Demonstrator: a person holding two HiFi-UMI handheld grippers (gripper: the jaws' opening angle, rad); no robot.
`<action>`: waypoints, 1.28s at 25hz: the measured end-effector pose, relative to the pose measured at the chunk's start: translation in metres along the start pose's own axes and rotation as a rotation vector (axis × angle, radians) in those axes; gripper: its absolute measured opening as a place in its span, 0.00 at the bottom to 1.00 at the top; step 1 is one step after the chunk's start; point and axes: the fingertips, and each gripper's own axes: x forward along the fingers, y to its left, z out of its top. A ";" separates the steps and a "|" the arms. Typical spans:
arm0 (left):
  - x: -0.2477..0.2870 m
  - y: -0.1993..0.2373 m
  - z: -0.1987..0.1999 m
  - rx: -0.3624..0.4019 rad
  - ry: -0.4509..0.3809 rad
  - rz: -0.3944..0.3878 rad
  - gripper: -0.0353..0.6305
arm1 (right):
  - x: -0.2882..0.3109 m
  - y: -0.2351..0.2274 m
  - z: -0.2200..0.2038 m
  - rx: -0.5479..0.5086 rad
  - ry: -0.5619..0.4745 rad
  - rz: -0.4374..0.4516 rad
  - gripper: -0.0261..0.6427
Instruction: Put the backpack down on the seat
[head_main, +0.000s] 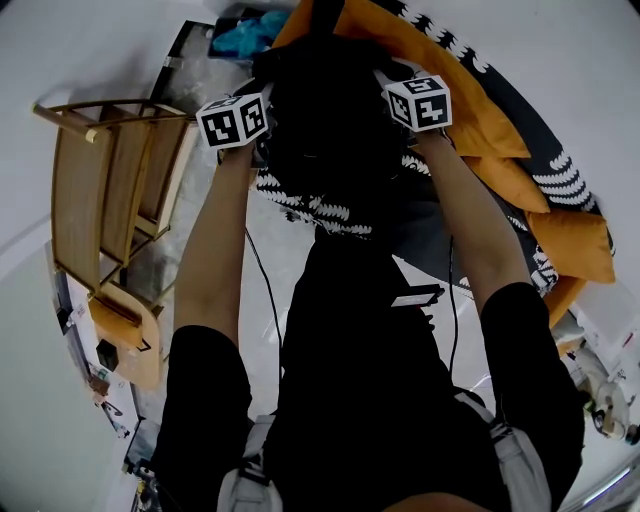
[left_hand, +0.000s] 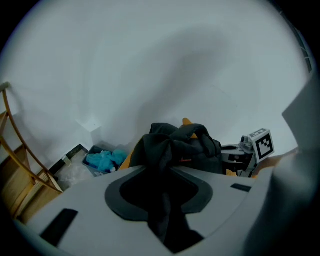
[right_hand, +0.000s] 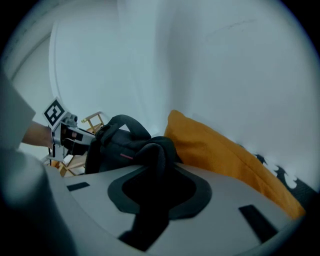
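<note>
Backpack: black, on seat against orange cushion, far centre. Left gripper, right gripper: jaws slightly parted, a backpack strap lying slack between each pair. Bin, far left: holds blue cloth.

Person wearing black short-sleeved top, pale grey straps lying at shoulders. Left gripper and right gripper showing light grey bodies, dark recessed centres. White marker cubes carrying black squares. Thin black cables trailing near forearms.
</note>
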 end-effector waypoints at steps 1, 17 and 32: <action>-0.002 0.001 -0.004 0.009 0.013 0.003 0.24 | -0.001 0.000 -0.004 0.028 0.012 0.021 0.18; -0.125 -0.023 -0.057 0.024 -0.064 0.013 0.26 | -0.139 0.030 -0.038 0.091 -0.055 -0.072 0.16; -0.323 -0.154 -0.034 0.086 -0.570 -0.159 0.08 | -0.317 0.185 0.026 0.002 -0.415 0.055 0.09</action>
